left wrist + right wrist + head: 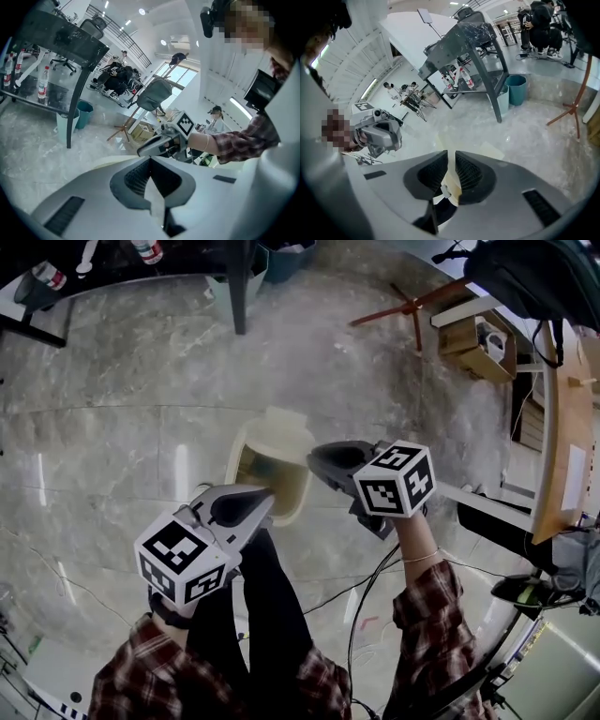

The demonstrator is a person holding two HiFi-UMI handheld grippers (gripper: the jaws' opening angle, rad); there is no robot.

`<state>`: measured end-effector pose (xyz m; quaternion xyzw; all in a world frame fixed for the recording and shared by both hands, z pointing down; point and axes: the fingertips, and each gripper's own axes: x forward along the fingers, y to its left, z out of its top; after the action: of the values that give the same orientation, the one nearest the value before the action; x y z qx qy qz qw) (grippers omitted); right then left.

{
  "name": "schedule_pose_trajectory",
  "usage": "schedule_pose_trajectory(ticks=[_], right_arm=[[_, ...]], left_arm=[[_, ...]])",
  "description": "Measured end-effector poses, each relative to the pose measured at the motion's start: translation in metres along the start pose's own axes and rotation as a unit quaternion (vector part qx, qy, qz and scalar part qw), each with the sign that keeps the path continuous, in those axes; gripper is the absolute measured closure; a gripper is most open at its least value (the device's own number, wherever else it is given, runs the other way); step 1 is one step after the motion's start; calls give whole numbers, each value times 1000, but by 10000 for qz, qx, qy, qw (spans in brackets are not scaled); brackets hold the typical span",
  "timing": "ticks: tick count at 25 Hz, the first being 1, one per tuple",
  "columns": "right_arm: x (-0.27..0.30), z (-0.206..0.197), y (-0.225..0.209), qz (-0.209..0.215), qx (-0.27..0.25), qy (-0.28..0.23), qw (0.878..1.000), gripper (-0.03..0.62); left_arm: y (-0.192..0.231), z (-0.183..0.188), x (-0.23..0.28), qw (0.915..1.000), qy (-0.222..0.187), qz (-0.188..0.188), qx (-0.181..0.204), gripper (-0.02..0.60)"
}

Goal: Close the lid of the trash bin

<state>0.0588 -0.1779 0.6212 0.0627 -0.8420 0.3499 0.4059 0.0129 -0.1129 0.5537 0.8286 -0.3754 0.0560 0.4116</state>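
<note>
A: Status?
B: Bin (246,454) open, lid (286,425) at its far rim. Left gripper (262,503) at the bin's near rim, jaws together. Right gripper (317,457) at its right rim, jaws a narrow slit, both empty.
A: Hazard?
B: An off-centre push on the lid likely slides or tips the bin.
</note>
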Motion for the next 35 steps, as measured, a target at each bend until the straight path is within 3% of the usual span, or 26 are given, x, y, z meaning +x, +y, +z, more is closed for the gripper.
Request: schedule_pose_trajectory(ticks=[9,16,21,35], right_arm=[[30,-80,45,-33,-69,13,10000,539],[77,-141,56,-278,-344,-47,9990,539],[114,-184,50,-583,-714,257,9954,539],[166,-225,22,-1141,-536,633,9900,540]], left_arm=[[11,-24,0,9995,293,44,-109,572],[30,-76,11,9971,759,11,-36,572],[41,-112,27,9947,1027,-46,58,572],[84,-147,10,9933,1150,140,-46,572]])
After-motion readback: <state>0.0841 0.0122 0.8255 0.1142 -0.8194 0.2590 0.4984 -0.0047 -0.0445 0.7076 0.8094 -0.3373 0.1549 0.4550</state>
